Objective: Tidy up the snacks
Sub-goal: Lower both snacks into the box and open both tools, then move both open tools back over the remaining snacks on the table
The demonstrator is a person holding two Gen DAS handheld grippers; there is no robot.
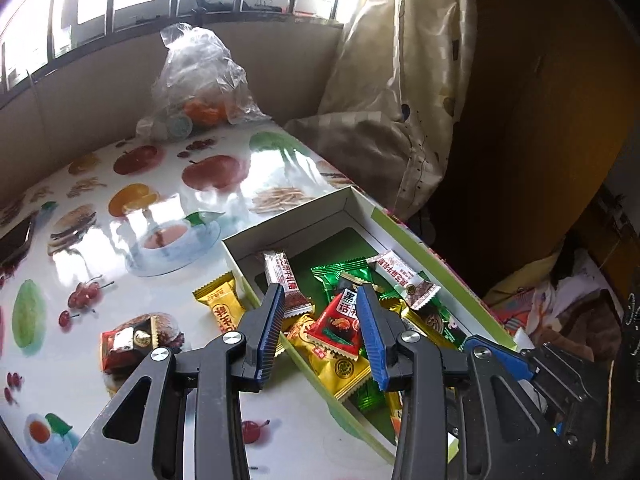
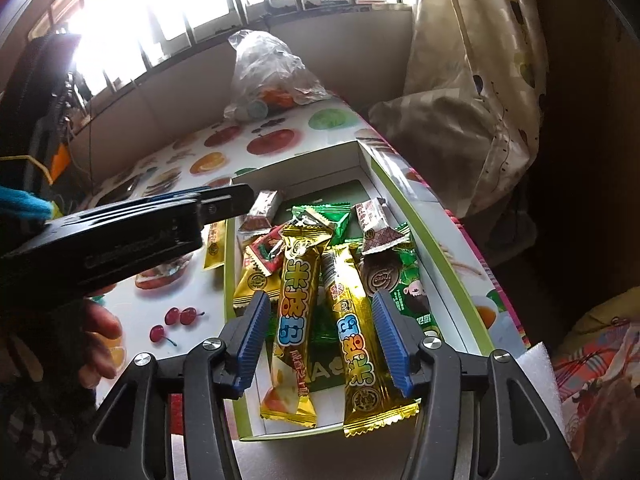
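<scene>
A shallow white box (image 1: 288, 228) with a green rim lies on the fruit-print table and holds several wrapped snacks. My left gripper (image 1: 320, 292) hangs open over its near corner, with a red triangular packet (image 1: 334, 330) lying in the box below the gap, untouched. Outside the box lie a yellow packet (image 1: 220, 300) and a dark red packet (image 1: 128, 344). In the right wrist view my right gripper (image 2: 320, 312) stands open above two long gold bars (image 2: 296, 300) that rest in the box (image 2: 444, 276). The left gripper's black body (image 2: 224, 204) reaches in from the left.
A clear plastic bag (image 1: 200, 76) with an orange item sits at the table's far edge under the window. A phone (image 1: 16, 236) lies at the left. A curtain (image 1: 400, 100) hangs beyond the table's right edge. A hand (image 2: 100, 336) shows at lower left.
</scene>
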